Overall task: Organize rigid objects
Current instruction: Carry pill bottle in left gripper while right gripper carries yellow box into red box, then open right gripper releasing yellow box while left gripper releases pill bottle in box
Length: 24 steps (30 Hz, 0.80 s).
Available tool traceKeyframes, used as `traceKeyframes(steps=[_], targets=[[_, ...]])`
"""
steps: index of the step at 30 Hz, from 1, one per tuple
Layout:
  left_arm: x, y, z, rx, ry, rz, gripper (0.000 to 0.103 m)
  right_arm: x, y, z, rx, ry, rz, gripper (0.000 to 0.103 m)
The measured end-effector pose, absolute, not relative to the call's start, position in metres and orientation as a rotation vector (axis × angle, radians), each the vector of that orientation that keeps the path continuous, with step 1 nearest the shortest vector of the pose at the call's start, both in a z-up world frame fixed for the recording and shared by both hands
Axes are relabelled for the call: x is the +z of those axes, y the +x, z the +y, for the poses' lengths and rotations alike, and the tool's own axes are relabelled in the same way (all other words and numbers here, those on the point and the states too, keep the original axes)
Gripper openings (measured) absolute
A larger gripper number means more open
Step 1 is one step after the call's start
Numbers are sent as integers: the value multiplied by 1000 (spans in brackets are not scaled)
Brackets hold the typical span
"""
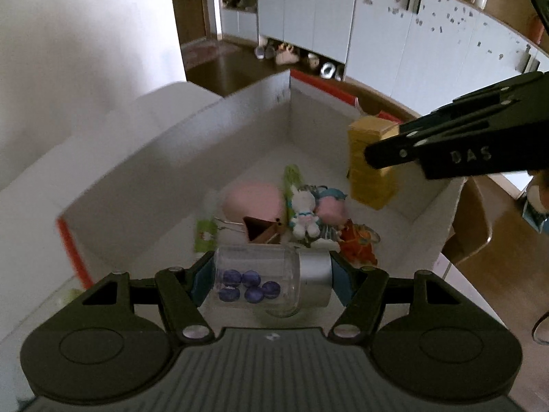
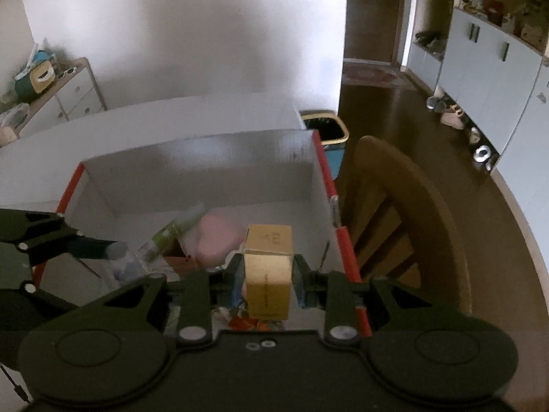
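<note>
Now both grippers hang over the box (image 1: 260, 110), the left gripper (image 1: 271, 281) clamping a jar (image 1: 260, 279) lying crosswise, the right gripper (image 2: 267, 283) clamping a carton (image 2: 269, 271) upright, toys (image 1: 308, 216) directly below.

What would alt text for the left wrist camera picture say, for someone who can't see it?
Left tongs grip a clear jar of purple beads sideways above a white box holding small toys. At upper right, the right tongs hold a yellow carton over the same box.
</note>
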<state>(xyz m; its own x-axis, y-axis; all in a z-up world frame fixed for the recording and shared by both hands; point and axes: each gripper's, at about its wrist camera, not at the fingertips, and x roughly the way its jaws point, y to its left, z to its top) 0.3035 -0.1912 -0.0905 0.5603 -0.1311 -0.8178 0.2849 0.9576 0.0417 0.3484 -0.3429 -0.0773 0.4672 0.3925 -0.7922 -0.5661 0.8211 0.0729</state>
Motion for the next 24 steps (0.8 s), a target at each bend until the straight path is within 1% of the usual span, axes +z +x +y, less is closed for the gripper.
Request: traceKeyframes(steps=[12, 22, 24], targets=[[-111, 340, -201, -171, 128, 1086, 68, -98, 367, -335, 628, -274, 956, 28], [-123, 354, -203, -149, 110, 1172, 68, -102, 368, -330, 651, -308, 954, 29], [-127, 356, -204, -135, 113, 1193, 68, -101, 369, -331, 655, -305, 957, 30]])
